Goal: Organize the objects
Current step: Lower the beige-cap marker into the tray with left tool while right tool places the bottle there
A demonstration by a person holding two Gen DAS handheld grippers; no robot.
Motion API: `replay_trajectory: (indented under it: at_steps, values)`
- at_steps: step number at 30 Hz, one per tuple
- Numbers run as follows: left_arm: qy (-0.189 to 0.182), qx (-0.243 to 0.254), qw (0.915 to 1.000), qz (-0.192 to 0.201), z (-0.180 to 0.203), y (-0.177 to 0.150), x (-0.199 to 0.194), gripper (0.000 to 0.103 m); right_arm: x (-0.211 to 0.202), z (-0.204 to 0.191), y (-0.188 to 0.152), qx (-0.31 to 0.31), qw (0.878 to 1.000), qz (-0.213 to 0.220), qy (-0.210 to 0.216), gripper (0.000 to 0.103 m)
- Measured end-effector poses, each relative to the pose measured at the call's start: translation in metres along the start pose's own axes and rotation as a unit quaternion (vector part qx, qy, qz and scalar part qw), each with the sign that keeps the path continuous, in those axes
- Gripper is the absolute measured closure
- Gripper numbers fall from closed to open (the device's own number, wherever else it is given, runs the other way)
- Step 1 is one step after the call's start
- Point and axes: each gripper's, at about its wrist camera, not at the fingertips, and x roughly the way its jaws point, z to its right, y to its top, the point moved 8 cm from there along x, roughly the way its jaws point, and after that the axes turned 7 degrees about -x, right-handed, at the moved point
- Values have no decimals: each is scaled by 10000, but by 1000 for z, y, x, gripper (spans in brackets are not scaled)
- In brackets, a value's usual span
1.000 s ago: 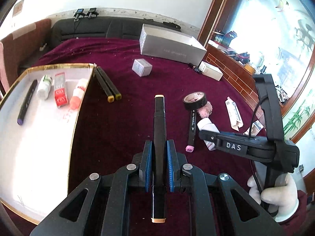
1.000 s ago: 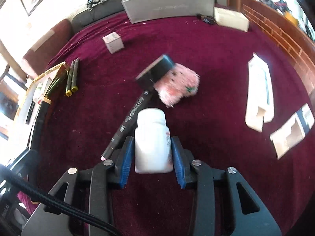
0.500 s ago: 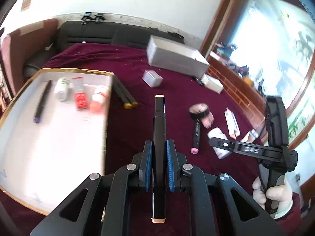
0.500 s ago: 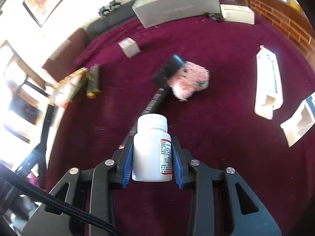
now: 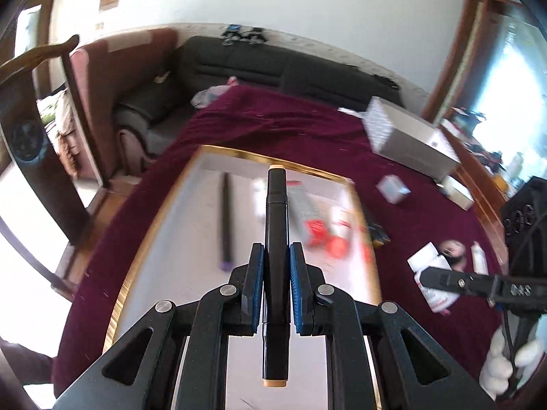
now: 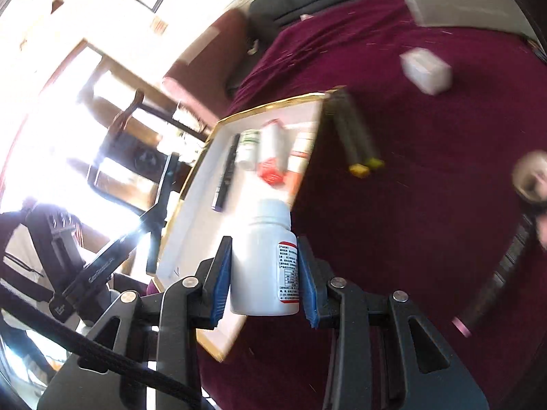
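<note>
My left gripper (image 5: 276,256) is shut on a black marker (image 5: 276,212) with beige end caps and holds it above the white gold-rimmed tray (image 5: 191,218). The tray holds a black pen with a purple tip (image 5: 225,218) and red-and-white tubes (image 5: 318,235), blurred. My right gripper (image 6: 265,256) is shut on a white pill bottle (image 6: 265,259) and holds it over the tray's right rim (image 6: 270,106). In the right wrist view the tray holds the pen (image 6: 225,174), a small bottle (image 6: 248,150) and tubes (image 6: 271,157).
Two dark markers with yellow ends (image 6: 355,140) lie just right of the tray on the maroon cloth (image 6: 444,188). A small white box (image 6: 425,70), a long grey box (image 5: 407,136), a tape roll (image 6: 531,176) and a pink-tipped marker (image 6: 495,280) lie further right.
Both grippers have swung left with their loads. The left one with the marker is now over the tray. The right one lifted the pill bottle off the cloth and reached the tray's edge.
</note>
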Motion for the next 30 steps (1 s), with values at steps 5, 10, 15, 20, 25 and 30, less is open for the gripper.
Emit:
replay_trajectory:
  at_steps: [5, 10, 15, 20, 25, 30]
  values:
    - [263, -170, 9993, -211, -33, 15, 34, 92, 56, -31, 27, -178, 9995, -263, 15, 69]
    - [547, -99, 9979, -337, -51, 23, 62, 92, 98, -42, 41, -255, 9987, -421, -158, 69]
    - [672, -24, 9968, -424, -53, 25, 80, 92, 113, -43, 45, -225, 9981, -522, -246, 69]
    - [761, 27, 9960, -471, -54, 27, 92, 91, 126, -37, 49, -233, 9972, -596, -380, 69]
    - [937, 65, 9945, -470, -57, 29, 100, 91, 135, -31, 47, -216, 9961, -712, -474, 69]
    - [1177, 89, 9922, -411, -66, 31, 105, 91, 147, -22, 43, -188, 9943, -851, -609, 69]
